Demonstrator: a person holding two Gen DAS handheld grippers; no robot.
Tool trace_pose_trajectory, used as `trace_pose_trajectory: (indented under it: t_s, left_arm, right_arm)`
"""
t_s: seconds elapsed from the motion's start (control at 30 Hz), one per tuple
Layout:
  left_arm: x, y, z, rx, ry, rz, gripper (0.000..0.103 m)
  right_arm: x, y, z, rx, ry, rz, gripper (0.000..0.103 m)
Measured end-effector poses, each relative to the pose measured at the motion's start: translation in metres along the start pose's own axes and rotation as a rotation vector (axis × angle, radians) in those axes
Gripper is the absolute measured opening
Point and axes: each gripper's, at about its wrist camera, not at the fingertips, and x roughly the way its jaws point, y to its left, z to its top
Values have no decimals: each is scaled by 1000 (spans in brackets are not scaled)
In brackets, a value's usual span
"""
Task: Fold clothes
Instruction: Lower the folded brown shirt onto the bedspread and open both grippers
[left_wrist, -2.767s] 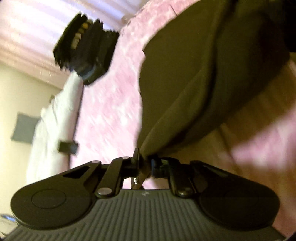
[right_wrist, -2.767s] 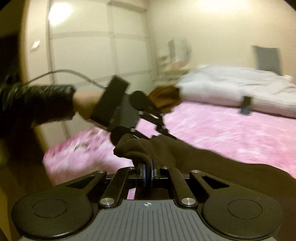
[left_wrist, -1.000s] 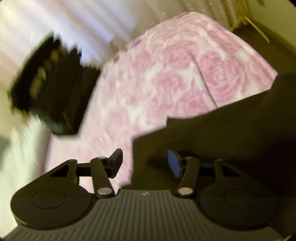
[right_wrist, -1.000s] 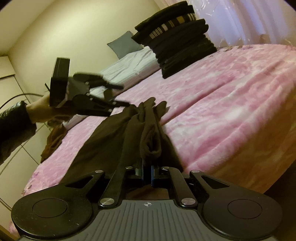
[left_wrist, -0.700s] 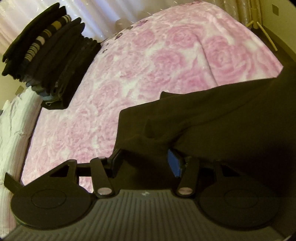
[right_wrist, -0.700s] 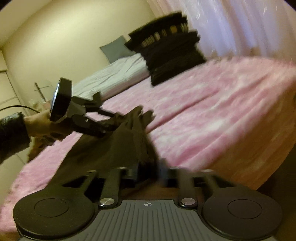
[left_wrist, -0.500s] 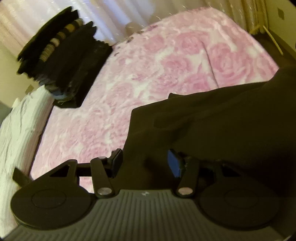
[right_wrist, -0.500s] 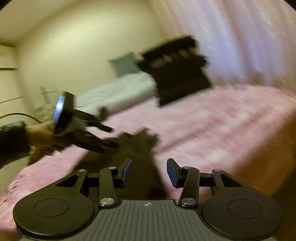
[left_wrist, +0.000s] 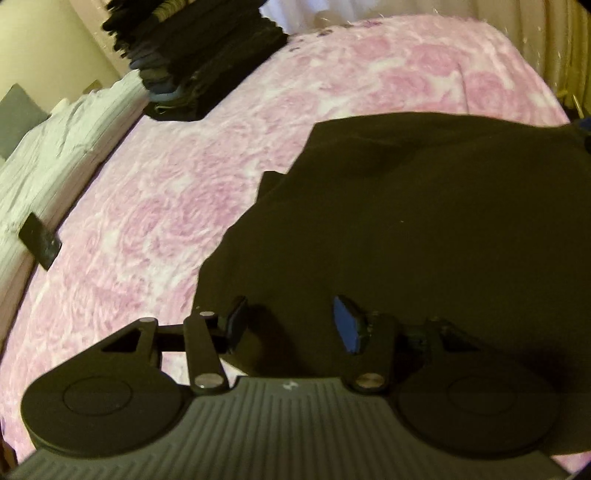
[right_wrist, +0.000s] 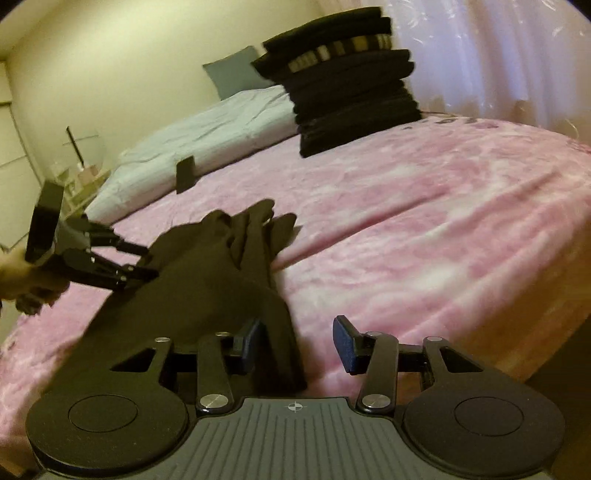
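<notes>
A dark brown garment (left_wrist: 424, 221) lies spread on the pink rose-patterned bedspread (left_wrist: 166, 221). My left gripper (left_wrist: 291, 325) hovers just over its near part, jaws open, nothing pinched between the pads. In the right wrist view the garment (right_wrist: 207, 280) shows a bunched, folded edge running towards me. My right gripper (right_wrist: 297, 345) is open, with that edge lying between its fingers but not pressed. The left gripper (right_wrist: 149, 264), held by a hand (right_wrist: 22, 273), sits at the garment's left side.
A tall stack of folded dark clothes (right_wrist: 343, 81) stands at the far side of the bed; the stack (left_wrist: 192, 55) also shows at the upper left of the left wrist view. A black phone-like slab (right_wrist: 184, 173) leans on the white bedding (right_wrist: 207, 129). A grey pillow (right_wrist: 236, 74) lies behind.
My right gripper opened and let go of the garment's bunched edge. The garment has settled flatter on the bedspread. My left gripper stayed open, shifted sideways over the cloth and rolled.
</notes>
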Motion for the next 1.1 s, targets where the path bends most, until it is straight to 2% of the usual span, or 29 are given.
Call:
trace_pose_trajectory:
  t_s: [0.07, 0.13, 0.23, 0.33, 0.4, 0.47, 0.53, 0.63, 0.73, 0.83, 0.9, 0.93, 1.03, 1.1]
  left_arm:
    - [-12, 0, -2, 12, -17, 31, 48]
    - [-26, 0, -8, 28, -29, 71, 46]
    - [-53, 2, -20, -13, -63, 58, 46]
    - [-80, -9, -30, -53, -117, -12, 45]
    - [-93, -22, -39, -77, -147, -77, 46]
    - [-92, -43, -50, -32, -114, -110, 46]
    - [-90, -61, -61, 34, -91, -76, 46]
    - [-98, -64, -69, 13, -112, -55, 46]
    - [-109, -62, -73, -10, -139, -53, 46]
    - [-114, -66, -79, 13, -140, -57, 46]
    - [-119, -69, -85, 46, -138, -35, 46]
    - [-122, -67, -89, 52, -141, -20, 47]
    - [-131, -60, -103, 76, -153, 30, 56]
    - [-134, -58, -111, 128, -162, 73, 61]
  right_arm:
    - [-9, 12, 3, -26, -16, 17, 46]
    - [-17, 34, 3, -95, -38, 78, 46]
    - [-12, 66, -1, -152, -19, 193, 46]
    - [9, 86, -11, -178, 65, 283, 46]
    - [27, 88, -22, -183, 144, 283, 46]
    - [40, 85, -31, -176, 198, 268, 46]
    - [37, 88, -28, -177, 195, 253, 46]
    - [23, 106, -24, -262, 157, 229, 46]
    - [17, 127, -29, -330, 129, 306, 46]
    - [39, 137, -43, -349, 191, 340, 46]
    - [62, 135, -48, -317, 275, 291, 46]
    - [61, 135, -46, -301, 269, 289, 46]
    - [46, 159, -40, -439, 225, 222, 47]
    - [41, 178, -43, -532, 209, 233, 57]
